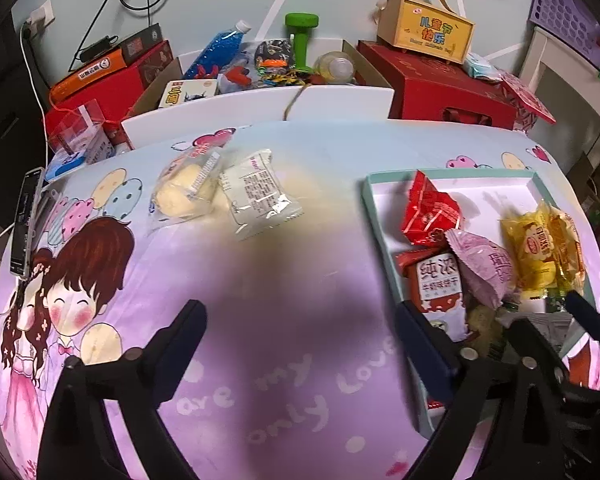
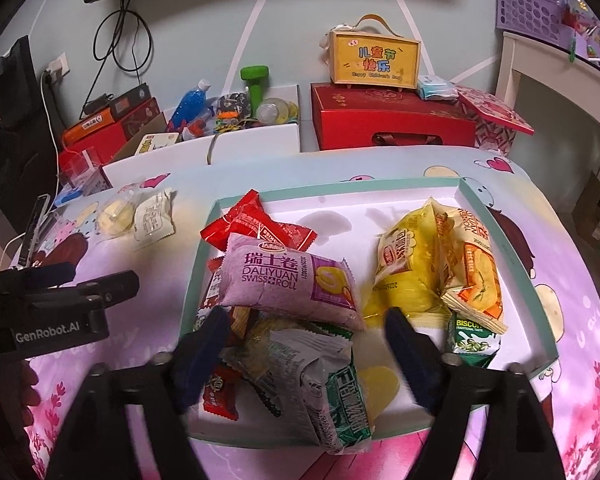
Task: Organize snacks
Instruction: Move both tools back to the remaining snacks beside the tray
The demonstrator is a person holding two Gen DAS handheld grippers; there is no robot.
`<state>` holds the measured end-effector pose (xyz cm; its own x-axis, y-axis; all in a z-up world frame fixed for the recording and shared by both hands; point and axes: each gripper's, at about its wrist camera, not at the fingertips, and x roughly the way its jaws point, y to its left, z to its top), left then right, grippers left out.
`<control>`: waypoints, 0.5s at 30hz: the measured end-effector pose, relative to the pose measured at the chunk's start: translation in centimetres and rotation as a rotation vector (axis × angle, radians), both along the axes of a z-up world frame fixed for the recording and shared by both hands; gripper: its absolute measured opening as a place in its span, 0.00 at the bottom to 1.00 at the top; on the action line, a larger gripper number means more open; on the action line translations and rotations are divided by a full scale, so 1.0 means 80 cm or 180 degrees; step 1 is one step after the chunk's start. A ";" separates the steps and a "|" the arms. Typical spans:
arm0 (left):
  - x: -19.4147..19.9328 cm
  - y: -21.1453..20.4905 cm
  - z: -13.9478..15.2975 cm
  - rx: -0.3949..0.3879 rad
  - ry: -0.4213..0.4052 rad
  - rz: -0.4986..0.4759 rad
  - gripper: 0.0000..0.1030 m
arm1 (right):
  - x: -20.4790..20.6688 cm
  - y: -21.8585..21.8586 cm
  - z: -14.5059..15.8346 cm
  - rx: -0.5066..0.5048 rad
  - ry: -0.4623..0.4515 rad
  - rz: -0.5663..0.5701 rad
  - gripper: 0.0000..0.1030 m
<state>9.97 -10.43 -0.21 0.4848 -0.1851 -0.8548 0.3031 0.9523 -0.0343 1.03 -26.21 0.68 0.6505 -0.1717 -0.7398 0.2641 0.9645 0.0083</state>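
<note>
Two packets are not yet in the tray (image 2: 512, 264): a clear one with a pale cake (image 1: 186, 188) and a white one (image 1: 260, 192) lie touching each other on the printed sheet (image 1: 280, 320), well apart from the tray's left wall. Everything else is already gathered inside, which looks like the plan: the tray serves as the one place for all snacks. A purple roll (image 2: 288, 280) sits on top of the heap at the left, over red packets (image 2: 252, 220) and a grey-green pack (image 2: 332, 392); yellow packs (image 2: 432, 264) lean together at the right, with a green biscuit pack (image 2: 474, 336) below them. The right gripper (image 2: 304, 344) hangs over the near part of the tray with its jaws wide apart and nothing pinched; the grey-green pack lies below and between them, loose, as a thing just let go would lie, though that is only my reading. The left gripper (image 1: 300, 320) points down at bare sheet, jaws also spread and empty, on the side where the two strays lie, so it seems the natural one to fetch them. The heap is untidy and the roll rests on uneven packets, so further drops may make it slide. No compartments show in the tray, so sorting by kind can only mean grouping by place.
</note>
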 end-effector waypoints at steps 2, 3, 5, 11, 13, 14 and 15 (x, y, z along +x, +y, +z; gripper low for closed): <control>0.001 0.003 0.000 0.0005 -0.0015 0.0017 0.93 | 0.000 0.001 0.001 -0.0001 -0.0027 0.0012 1.00; 0.002 0.005 0.000 -0.0002 -0.0020 0.0026 0.94 | 0.000 0.003 0.001 -0.0007 -0.0036 0.0017 1.00; 0.003 0.009 0.001 -0.0021 -0.0034 0.0054 0.94 | 0.001 0.005 0.001 -0.0009 -0.0041 0.0036 1.00; 0.007 0.019 0.001 -0.0039 -0.0051 0.0104 0.99 | 0.004 0.010 -0.001 -0.0015 -0.0025 0.0075 1.00; 0.008 0.022 0.001 -0.0049 -0.0057 0.0125 0.99 | 0.005 0.012 -0.001 -0.0007 -0.0033 0.0085 1.00; 0.008 0.023 0.002 -0.0060 -0.0063 0.0134 0.99 | 0.005 0.014 -0.001 -0.0003 -0.0036 0.0097 1.00; 0.009 0.025 0.002 -0.0069 -0.0071 0.0141 0.99 | 0.006 0.016 -0.001 -0.0005 -0.0040 0.0110 1.00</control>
